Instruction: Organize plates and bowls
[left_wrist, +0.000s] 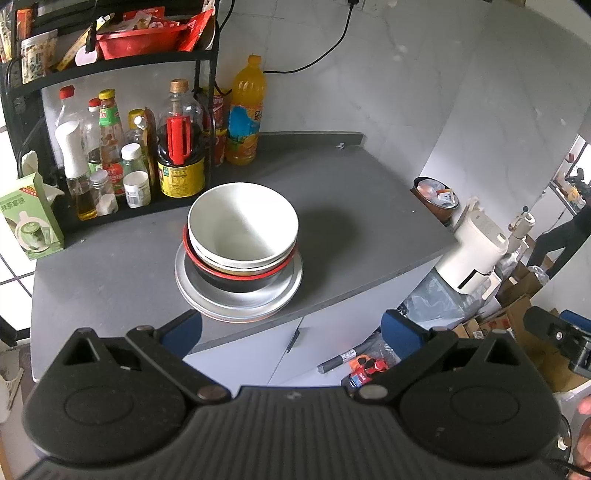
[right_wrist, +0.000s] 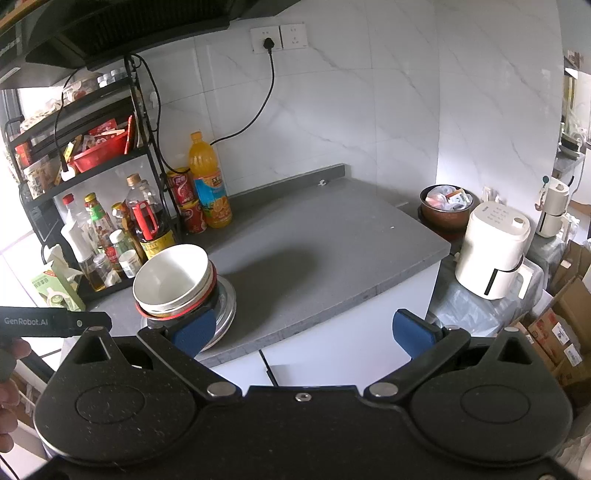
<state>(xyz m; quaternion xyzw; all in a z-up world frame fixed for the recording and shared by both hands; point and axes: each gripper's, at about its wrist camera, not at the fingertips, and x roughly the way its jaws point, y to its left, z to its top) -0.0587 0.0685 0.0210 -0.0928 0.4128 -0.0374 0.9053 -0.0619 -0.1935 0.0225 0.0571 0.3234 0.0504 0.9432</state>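
A stack of dishes stands near the front edge of the grey counter (left_wrist: 351, 206). A white bowl (left_wrist: 242, 221) is on top, nested in further bowls, the lowest a black one with a red rim (left_wrist: 236, 277). All rest on silver plates (left_wrist: 207, 291). My left gripper (left_wrist: 291, 328) hangs open in front of the stack and back from it, with nothing between its blue pads. In the right wrist view the same white bowl (right_wrist: 170, 277) and plates (right_wrist: 225, 310) lie at the left. My right gripper (right_wrist: 303, 328) is open and empty; its left pad overlaps the plates' edge.
A black rack (left_wrist: 22, 96) with sauce bottles and a green box (left_wrist: 29, 218) fills the counter's left. An orange juice bottle (left_wrist: 245, 110) and red cans (right_wrist: 186, 203) stand at the back. Right of the counter are a white appliance (right_wrist: 493, 251), a brown pot (right_wrist: 447, 206) and cardboard boxes.
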